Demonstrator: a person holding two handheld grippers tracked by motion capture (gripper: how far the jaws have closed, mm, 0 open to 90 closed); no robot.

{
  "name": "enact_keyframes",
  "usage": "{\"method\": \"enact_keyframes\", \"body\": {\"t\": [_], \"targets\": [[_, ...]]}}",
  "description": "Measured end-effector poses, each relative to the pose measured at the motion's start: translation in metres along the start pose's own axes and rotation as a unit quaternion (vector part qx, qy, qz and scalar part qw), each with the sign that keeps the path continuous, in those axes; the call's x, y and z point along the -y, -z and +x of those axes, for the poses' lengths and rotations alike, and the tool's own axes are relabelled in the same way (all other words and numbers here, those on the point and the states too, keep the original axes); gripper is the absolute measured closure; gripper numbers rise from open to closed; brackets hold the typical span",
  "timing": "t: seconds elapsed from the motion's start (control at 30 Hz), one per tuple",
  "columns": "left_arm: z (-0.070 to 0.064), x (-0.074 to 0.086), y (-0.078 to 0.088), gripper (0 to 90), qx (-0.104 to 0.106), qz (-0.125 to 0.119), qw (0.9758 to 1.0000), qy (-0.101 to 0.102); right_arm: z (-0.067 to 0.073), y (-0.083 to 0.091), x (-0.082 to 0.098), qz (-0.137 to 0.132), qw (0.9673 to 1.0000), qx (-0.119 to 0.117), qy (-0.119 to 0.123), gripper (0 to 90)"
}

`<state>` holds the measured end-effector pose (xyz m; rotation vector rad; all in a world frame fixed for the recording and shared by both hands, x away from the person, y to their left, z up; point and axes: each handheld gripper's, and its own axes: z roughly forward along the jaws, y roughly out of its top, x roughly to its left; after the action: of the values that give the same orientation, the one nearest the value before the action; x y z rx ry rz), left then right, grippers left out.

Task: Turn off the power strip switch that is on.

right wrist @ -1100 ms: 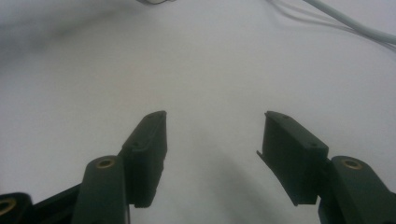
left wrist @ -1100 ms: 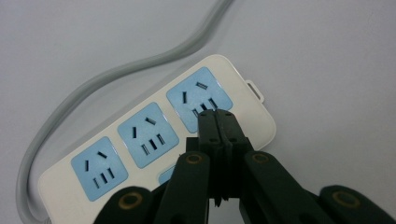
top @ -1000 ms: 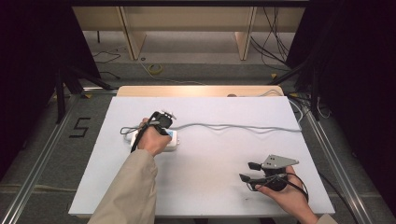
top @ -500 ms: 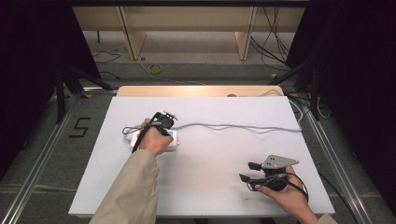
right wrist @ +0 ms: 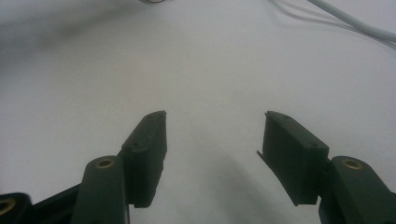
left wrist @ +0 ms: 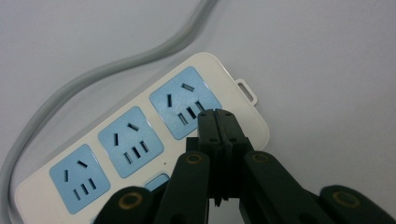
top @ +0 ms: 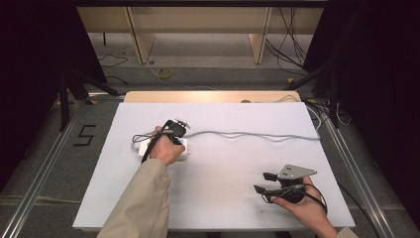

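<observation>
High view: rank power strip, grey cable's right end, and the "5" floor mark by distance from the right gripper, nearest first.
From the right gripper:
1. Grey cable's right end, up near the table's right edge.
2. Power strip, left of centre, under the left gripper.
3. "5" floor mark, off the table's left side.

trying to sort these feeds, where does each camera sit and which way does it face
High view: above the person's side, facing forward and down on the white table; both forearms and tongs show.
Left gripper view: on the left tongs, shut, pointing down at the power strip.
Right gripper view: on the right tongs, open, facing bare tabletop.
Shared: the grey cable appears in all three.
</observation>
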<state>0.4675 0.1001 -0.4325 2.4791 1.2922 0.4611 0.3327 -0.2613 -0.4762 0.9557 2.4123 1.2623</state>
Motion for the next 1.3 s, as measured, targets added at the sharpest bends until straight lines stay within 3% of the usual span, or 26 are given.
{"method": "enact_keyframes", "body": {"t": [1.3], "targets": [[-0.0024,0.0007,-0.0056,90.0,-0.005,0.007,0.9999,0.006,0.0002,0.0005,0.0004,0.001,1.0,0.0,0.0,40.7]]}}
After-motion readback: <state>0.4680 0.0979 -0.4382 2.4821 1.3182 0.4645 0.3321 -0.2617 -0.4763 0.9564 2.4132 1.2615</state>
